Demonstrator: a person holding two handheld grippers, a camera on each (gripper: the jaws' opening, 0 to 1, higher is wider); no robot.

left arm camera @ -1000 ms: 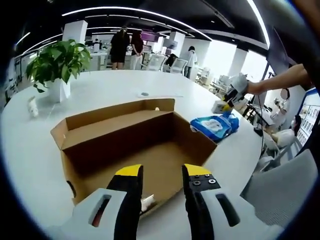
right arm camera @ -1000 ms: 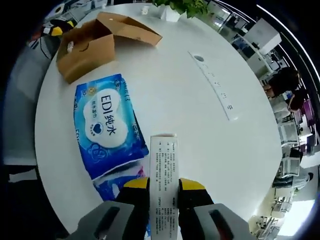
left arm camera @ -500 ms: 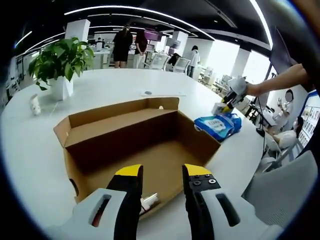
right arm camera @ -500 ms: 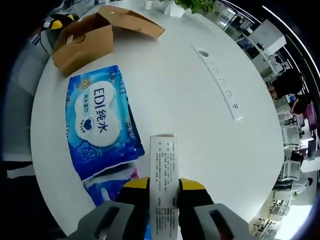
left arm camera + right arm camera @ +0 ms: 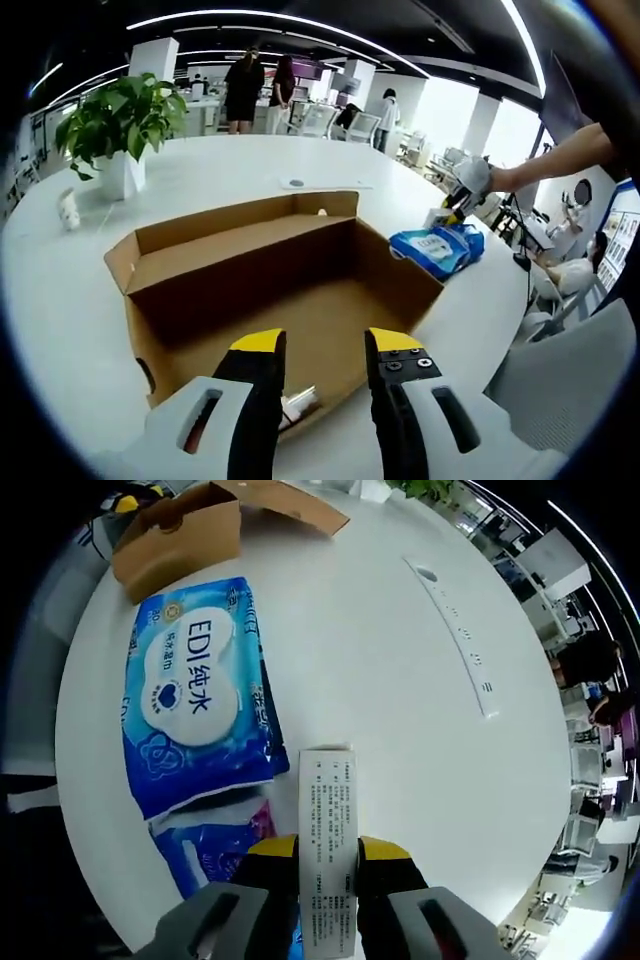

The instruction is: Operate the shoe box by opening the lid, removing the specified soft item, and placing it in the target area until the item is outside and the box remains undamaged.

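Left gripper view: my left gripper [image 5: 322,352] hovers over the near edge of the open cardboard shoe box [image 5: 265,275], jaws parted with nothing between them; the box sits on the white round table [image 5: 230,165], flaps up, and a small pale item [image 5: 300,404] lies at its near inside corner; a potted plant [image 5: 118,125] stands on the far left of the table; the blue wipes pack [image 5: 432,248] lies just beyond the box's right end, with my right gripper [image 5: 458,197] above it. Right gripper view: the right gripper [image 5: 327,852] is clamped on a narrow white printed carton [image 5: 327,832]; below it the blue wipes pack [image 5: 195,695] lies flat on the table [image 5: 400,700], outside the shoe box [image 5: 185,530], near it.
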